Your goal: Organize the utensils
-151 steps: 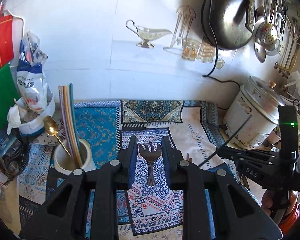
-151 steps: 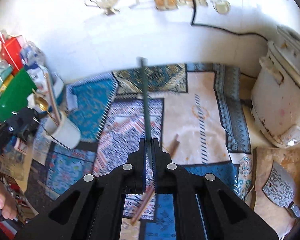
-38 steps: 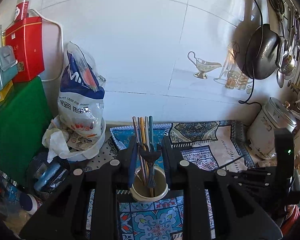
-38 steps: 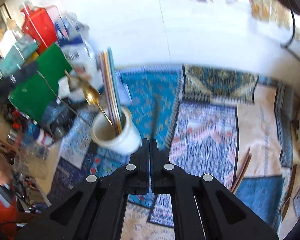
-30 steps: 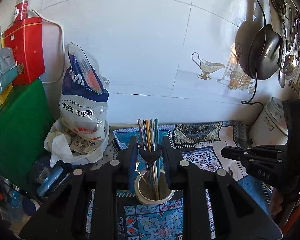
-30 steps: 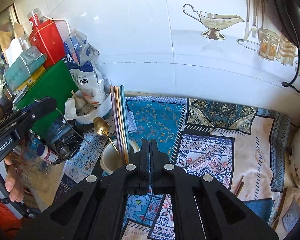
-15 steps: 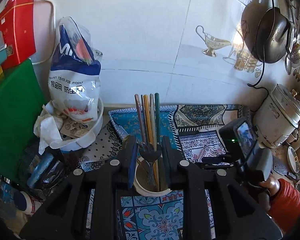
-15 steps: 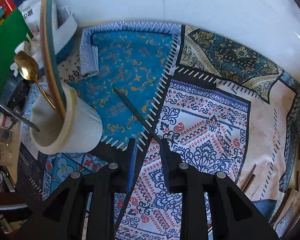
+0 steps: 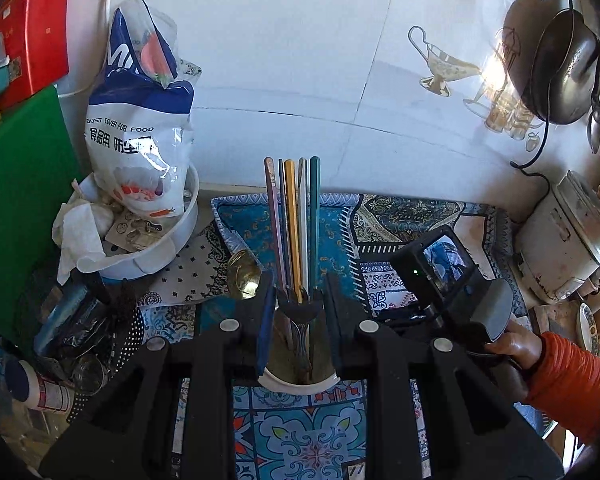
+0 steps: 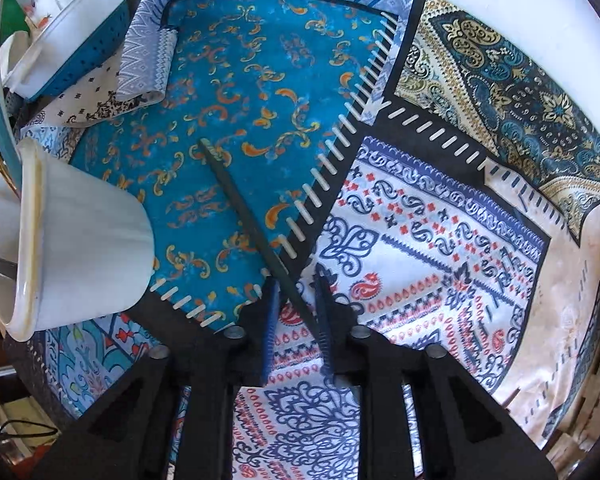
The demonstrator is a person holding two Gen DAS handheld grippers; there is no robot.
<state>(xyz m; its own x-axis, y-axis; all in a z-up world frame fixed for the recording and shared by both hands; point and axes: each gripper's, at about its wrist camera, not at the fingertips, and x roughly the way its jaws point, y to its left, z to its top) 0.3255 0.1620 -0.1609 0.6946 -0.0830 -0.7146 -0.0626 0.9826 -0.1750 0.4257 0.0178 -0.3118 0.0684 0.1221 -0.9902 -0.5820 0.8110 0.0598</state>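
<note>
Left wrist view: the left gripper [image 9: 299,332] is spread open over the cup [image 9: 300,382] at lower centre, the fork [image 9: 299,322] standing inside.

Right wrist view: the right gripper [image 10: 296,324] is open around a dark chopstick [image 10: 246,224] lying mid-frame; probably light, stiff and slippery, best pinched near its closer end.

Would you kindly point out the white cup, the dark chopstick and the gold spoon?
white cup [image 10: 88,248], right wrist view, outer side wall.
dark chopstick [image 10: 240,208], right wrist view, mid-shaft.
gold spoon [image 9: 242,274], left wrist view, bowl.

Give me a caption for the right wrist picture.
Open right gripper over a dark green chopstick lying on the patterned cloth beside a white ceramic cup.
</note>
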